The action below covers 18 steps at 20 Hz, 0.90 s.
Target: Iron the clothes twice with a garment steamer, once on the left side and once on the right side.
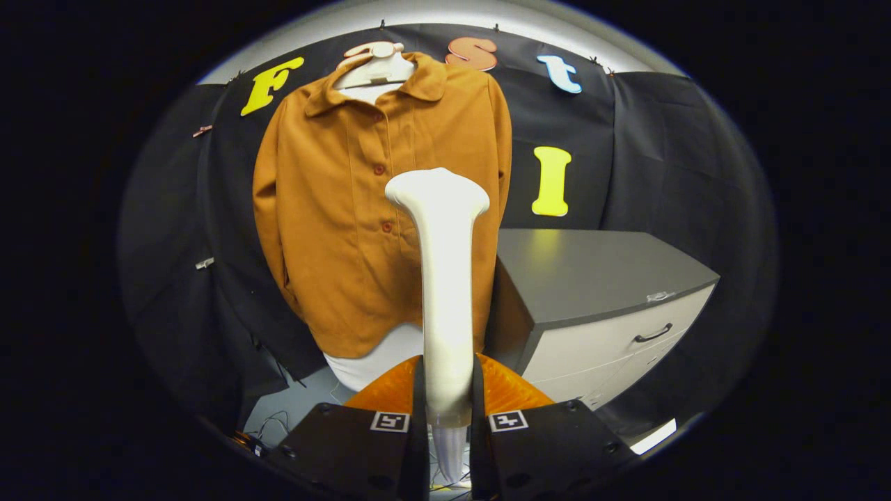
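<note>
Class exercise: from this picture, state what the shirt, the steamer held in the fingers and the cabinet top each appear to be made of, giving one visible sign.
Shirt: matte woven cloth, soft folds.
Steamer, clamped between the fingers: smooth plastic, probably; faint sheen.
Cabinet top: laminate or painted board, satin reflection.

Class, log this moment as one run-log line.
gripper: shut on garment steamer | steamer head: before jacket, contact unclear | cabinet: beside

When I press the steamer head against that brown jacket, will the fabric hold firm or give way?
It will probably give: the brown jacket hangs free from a hanger, its hem loose. It looks soft and light, so it may swing or bunch. The steamer, clamped between the tool fingers, looks rigid and smooth, so it may glide easily.
</note>
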Tool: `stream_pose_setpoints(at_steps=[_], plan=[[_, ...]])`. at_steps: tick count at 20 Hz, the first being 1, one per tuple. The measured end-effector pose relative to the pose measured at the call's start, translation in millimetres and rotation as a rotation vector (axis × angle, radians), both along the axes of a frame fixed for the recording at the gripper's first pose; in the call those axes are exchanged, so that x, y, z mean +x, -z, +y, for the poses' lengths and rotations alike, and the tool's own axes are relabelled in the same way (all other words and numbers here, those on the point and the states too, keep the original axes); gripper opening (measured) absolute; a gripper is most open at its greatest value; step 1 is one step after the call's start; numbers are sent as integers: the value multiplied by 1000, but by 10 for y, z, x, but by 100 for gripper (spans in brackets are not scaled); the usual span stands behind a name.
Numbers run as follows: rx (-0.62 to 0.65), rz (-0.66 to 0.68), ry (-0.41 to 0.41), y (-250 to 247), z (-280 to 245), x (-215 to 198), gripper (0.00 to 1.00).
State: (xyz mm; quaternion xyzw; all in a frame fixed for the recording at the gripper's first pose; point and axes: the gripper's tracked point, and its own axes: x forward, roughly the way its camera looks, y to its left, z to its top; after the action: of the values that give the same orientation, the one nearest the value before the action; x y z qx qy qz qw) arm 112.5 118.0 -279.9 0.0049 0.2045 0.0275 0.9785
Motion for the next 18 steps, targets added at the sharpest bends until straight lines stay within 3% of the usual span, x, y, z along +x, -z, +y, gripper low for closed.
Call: stream_pose_setpoints(at_steps=[6, 12, 18], plan=[[9, -145, 15, -786, 49, 35, 26], [35, -257, -9, -1425, 482, 181, 26], [5, -299, -65, -1503, 1074, 340, 26]])
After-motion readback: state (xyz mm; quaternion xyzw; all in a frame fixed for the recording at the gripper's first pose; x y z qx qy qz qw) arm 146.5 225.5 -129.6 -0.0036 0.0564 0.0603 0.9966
